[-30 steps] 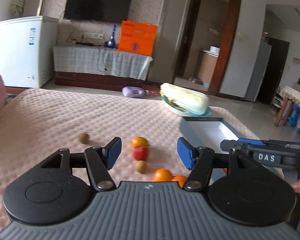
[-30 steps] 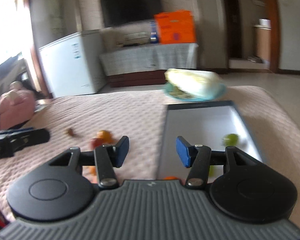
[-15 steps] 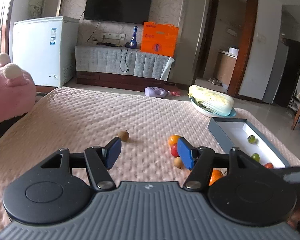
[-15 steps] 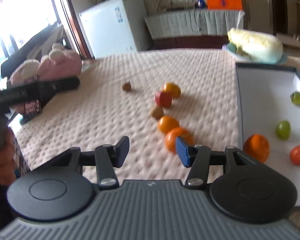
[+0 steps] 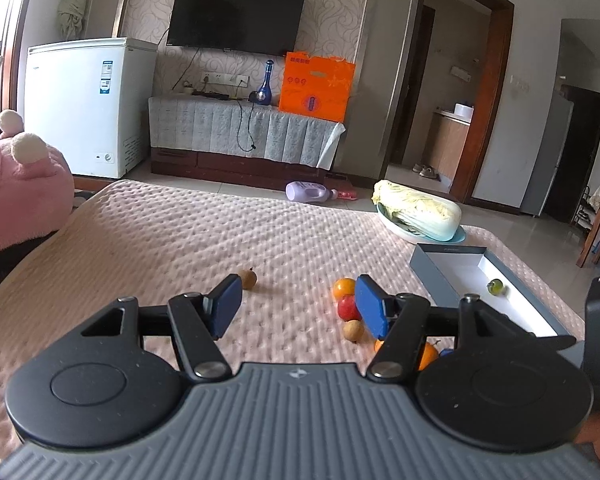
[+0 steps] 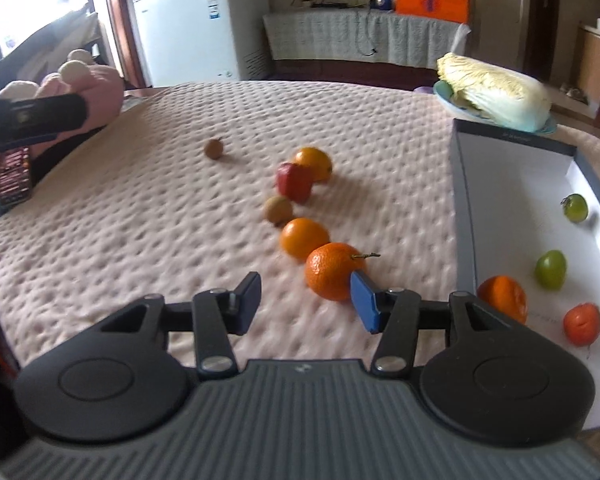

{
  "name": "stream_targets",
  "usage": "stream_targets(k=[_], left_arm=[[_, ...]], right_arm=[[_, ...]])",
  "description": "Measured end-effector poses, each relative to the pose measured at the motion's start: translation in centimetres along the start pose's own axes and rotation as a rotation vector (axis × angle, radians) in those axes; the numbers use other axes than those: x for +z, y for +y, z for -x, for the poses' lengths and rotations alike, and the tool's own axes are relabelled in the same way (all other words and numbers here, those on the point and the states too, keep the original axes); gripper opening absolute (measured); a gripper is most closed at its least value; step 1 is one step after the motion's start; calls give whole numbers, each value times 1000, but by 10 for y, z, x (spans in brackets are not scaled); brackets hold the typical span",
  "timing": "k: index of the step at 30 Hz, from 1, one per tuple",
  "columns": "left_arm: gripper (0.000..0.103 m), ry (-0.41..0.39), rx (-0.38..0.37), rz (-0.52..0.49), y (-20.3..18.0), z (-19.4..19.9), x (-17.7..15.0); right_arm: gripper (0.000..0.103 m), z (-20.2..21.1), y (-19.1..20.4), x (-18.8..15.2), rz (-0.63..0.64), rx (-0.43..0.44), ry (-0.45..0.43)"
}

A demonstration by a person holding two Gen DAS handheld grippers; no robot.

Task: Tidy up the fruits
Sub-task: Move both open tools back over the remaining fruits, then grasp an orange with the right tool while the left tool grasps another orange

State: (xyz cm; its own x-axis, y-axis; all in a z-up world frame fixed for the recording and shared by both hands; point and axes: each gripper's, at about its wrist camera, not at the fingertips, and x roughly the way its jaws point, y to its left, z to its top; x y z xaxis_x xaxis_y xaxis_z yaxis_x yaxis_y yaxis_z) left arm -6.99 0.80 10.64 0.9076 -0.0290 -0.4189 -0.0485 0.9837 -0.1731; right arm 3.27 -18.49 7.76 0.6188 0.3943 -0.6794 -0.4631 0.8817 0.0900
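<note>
Right gripper (image 6: 305, 301) wide open, empty; nearest mandarin (image 6: 332, 270) sits just far-right of centre, touching right finger. Left gripper (image 5: 296, 305) open, empty, farther off.

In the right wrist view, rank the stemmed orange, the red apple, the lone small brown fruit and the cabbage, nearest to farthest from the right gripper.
1. Stemmed orange, just beyond the right gripper, beside its right finger.
2. Red apple, mid-bedspread, ahead.
3. Lone small brown fruit, farther, left of centre.
4. Pale green cabbage, far right, on a plate.
</note>
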Motion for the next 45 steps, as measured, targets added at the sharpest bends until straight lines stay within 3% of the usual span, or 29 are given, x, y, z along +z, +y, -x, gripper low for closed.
stream_targets(k=[7, 15, 18, 25, 29, 34, 45], left_arm=[[68, 6, -1, 12, 1, -1, 1], [68, 33, -30, 2, -4, -9, -6], [68, 53, -39, -4, -6, -15, -10], [68, 101, -86, -12, -17, -30, -22], [68, 130, -115, -34, -32, -42, -29], [68, 151, -156, -83, -62, -59, -37], [67, 243, -103, -94, -96, -120, -56]], right_arm=[[51, -4, -3, 1, 8, -76, -11], [52, -24, -6, 3, 38, -136, 32], [37, -26, -8, 4, 52, -155, 37], [35, -3, -15, 1, 27, -84, 40], [35, 17, -24, -8, -5, 5, 92], [35, 23, -27, -18, 41, 26, 138], [35, 26, -22, -23, 110, 71, 146]])
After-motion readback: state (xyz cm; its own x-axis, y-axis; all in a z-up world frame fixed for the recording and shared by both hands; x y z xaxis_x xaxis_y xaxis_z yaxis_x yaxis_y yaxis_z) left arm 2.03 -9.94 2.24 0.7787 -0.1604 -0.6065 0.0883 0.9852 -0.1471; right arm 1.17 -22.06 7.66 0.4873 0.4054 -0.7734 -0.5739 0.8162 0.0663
